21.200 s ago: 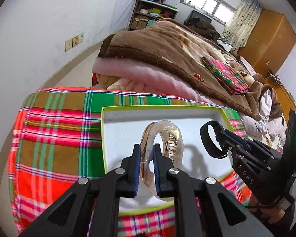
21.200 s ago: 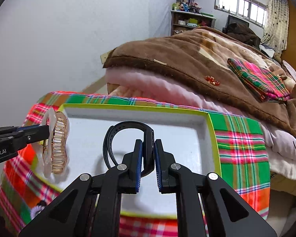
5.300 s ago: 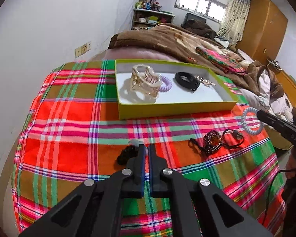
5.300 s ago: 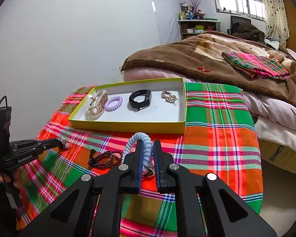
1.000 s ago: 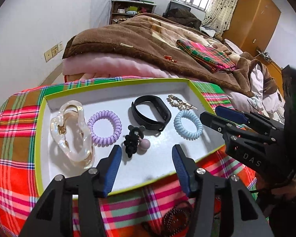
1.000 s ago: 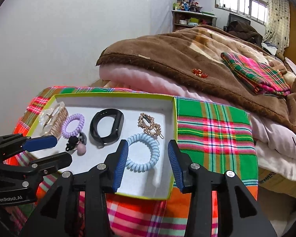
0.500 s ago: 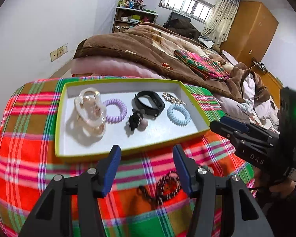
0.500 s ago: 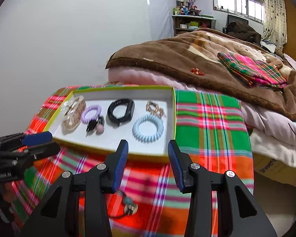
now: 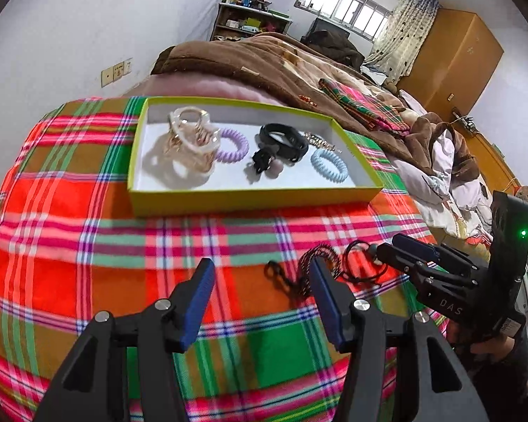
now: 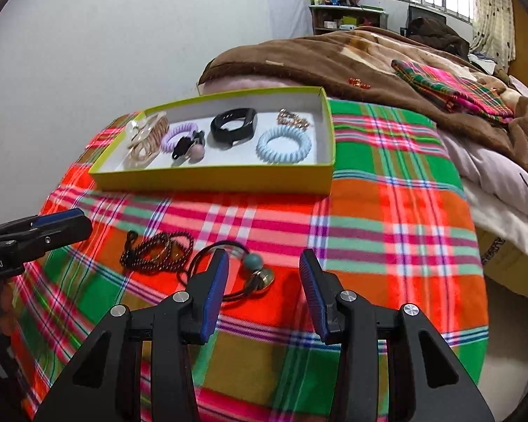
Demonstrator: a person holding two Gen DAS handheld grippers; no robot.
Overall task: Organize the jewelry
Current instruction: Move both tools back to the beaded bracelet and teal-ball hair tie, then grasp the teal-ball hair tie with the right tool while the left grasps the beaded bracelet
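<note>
Both grippers hung over the plaid cloth (image 10: 387,211) with fingers spread and nothing between them — the right gripper (image 10: 260,281) above a black hair tie (image 10: 228,274) with a green bead, the left gripper (image 9: 260,299) near a dark beaded bracelet (image 9: 313,267). Beyond, the yellow-green tray (image 10: 211,181) held a clear claw clip (image 9: 190,137), lilac and blue coil ties, a black band (image 10: 234,126) and a gold clip.

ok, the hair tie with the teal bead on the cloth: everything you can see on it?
The hair tie is a thin black elastic cord loop, lying flat and loosely curled on the plaid cloth, outside the yellow-green tray. It carries a round teal bead and a shiny gold-coloured piece beside it. The dark beaded bracelet lies just to its left in the right wrist view. The open right gripper hovers over it; whether a finger touches it cannot be told.
</note>
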